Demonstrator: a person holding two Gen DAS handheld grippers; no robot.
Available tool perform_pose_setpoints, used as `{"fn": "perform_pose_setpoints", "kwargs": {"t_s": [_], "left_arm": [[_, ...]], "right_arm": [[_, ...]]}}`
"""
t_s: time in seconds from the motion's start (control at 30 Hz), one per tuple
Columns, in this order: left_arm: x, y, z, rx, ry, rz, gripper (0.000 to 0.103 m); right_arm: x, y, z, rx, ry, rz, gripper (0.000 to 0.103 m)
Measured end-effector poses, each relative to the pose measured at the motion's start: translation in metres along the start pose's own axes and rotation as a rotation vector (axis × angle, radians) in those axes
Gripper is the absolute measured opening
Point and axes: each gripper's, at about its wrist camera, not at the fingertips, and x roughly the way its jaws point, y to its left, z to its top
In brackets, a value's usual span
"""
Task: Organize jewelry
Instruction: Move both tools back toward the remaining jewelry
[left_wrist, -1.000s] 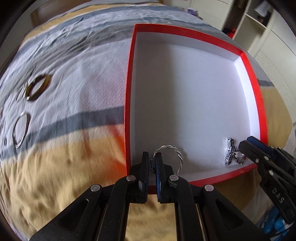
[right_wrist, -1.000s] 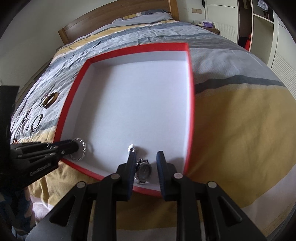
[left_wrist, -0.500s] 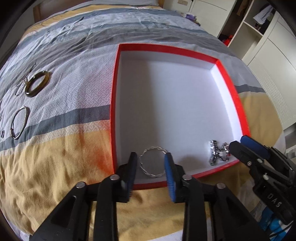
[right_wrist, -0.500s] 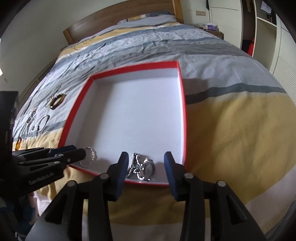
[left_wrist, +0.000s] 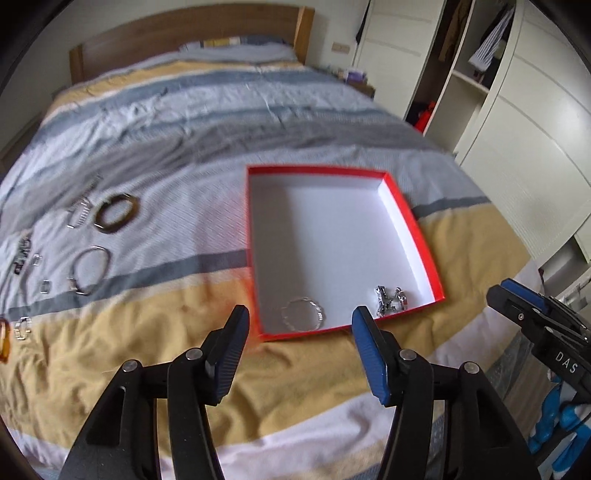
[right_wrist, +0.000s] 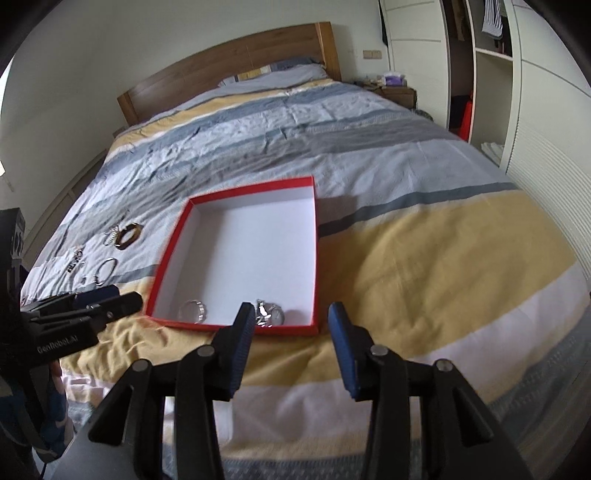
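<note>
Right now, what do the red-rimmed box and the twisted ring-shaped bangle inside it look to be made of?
Red-rimmed box: likely cardboard, going by its thin straight walls and matte white inside. Twisted ring-shaped bangle: seemingly silver-toned metal, with bright glints along its twisted strand; plating cannot be ruled out.

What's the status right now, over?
Left gripper and right gripper open, empty. Twisted bangle and watch inside red box. More jewelry waiting on bedspread.

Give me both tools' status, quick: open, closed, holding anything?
Left tool: open, holding nothing; above the bedspread, short of the red box.
Right tool: open, holding nothing; also short of the box.
</note>
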Motion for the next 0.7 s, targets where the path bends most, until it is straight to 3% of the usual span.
{"fn": "perform_pose_setpoints", "kwargs": {"t_s": [0.2, 0.33, 0.5, 0.7], "left_arm": [[-0.054, 0.018, -0.020, 0.049, -0.034, 0.029, 0.057], [-0.088, 0.045, -0.039, 0.042, -0.072, 0.064, 0.063], [-0.127, 0.103, -0.064, -0.002, -0.116, 0.134, 0.071], [-0.142, 0.194, -0.097, -0.084, -0.102, 0.264, 0.071]], "right_arm": [[-0.031, 0.032, -0.008, -0.022, -0.039, 0.037, 0.040], [-0.049, 0.069, -0.012, -0.059, -0.057, 0.067, 0.040], [-0.057, 0.115, -0.017, -0.095, -0.060, 0.109, 0.040], [-0.033, 0.181, -0.019, -0.188, -0.012, 0.177, 0.040]]}}
